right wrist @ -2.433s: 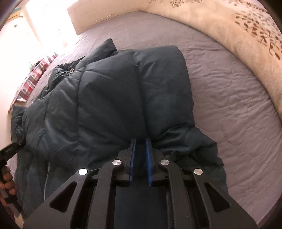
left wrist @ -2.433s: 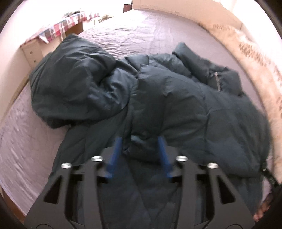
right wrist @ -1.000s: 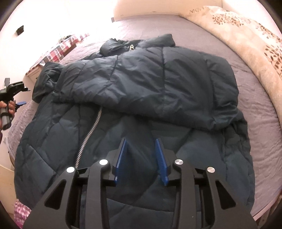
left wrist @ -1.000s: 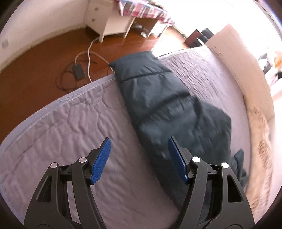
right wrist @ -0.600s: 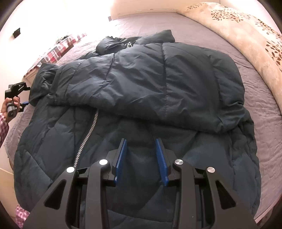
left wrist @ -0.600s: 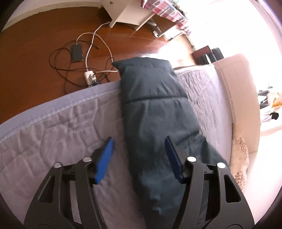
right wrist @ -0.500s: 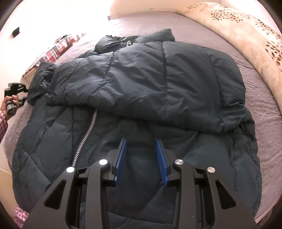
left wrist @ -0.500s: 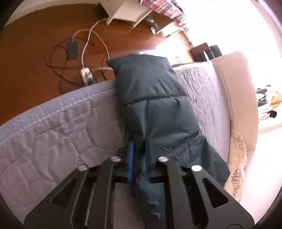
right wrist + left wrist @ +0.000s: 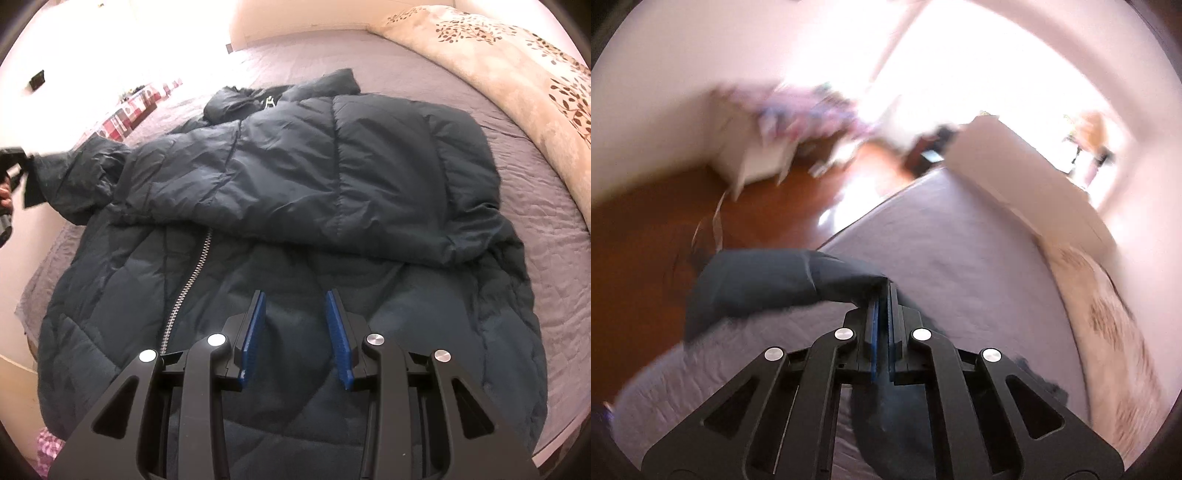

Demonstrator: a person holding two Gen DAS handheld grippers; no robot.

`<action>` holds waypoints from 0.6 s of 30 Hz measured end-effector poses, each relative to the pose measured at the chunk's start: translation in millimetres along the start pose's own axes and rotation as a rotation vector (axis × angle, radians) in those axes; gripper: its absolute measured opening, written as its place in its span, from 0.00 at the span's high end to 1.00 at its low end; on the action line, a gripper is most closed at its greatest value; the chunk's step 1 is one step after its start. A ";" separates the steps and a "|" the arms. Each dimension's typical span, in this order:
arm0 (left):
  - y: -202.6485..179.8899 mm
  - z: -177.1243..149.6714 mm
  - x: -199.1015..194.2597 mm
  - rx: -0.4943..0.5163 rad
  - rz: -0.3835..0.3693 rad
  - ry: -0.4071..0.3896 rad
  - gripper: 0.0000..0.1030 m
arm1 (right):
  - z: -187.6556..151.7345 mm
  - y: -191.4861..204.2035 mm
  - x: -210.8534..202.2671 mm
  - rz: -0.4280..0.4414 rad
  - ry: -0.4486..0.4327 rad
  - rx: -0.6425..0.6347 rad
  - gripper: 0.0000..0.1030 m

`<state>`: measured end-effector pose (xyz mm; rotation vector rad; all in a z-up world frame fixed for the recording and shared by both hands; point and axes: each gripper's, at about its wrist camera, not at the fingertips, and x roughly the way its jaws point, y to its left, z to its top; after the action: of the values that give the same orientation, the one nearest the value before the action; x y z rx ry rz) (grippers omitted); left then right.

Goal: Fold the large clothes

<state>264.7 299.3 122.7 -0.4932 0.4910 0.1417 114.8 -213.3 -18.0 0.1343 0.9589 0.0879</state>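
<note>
Two claws in play here, and the risk is all on the left one. The left claw [image 9: 882,295] is clamped tight on the sleeve [image 9: 768,280] of the dark puffer jacket [image 9: 295,206], pinching just a thin bit of fabric right at its tips. The rest of the sleeve bulges out to the left of the claw, hanging over the edge of the bed [image 9: 960,251] with the wooden floor [image 9: 646,251] beyond. The view is pretty blurry, so I'd guess it's moving fast.

My worry: that nylon shell looks slick and puffy, so a small pinch like that could slip out mid-swing and the sleeve would flop off the bed edge instead of landing across the body.

The right claw [image 9: 295,325] sits half open over the lower front of the jacket, nothing gripped, zipper [image 9: 188,280] off to its left. Since it isn't pinning anything down, a hard tug on the sleeve could drag the whole jacket sideways and undo the fold already lying just ahead of it.
</note>
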 end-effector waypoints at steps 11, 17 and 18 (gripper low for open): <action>-233.1 -164.8 -63.6 0.585 -0.439 0.187 0.97 | -21.0 -43.4 -50.2 -0.002 -0.095 0.090 0.65; -243.7 -271.4 -22.9 0.700 -0.346 0.430 0.76 | -32.4 -68.9 -66.3 -0.008 -0.113 0.141 0.65; -240.9 -277.7 -21.7 0.702 -0.325 0.444 0.69 | -33.1 -71.7 -66.9 -0.006 -0.113 0.147 0.65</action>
<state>189.2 -46.5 21.0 0.0996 0.8399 -0.4535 50.5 -290.7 6.4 0.2696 0.8521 0.0043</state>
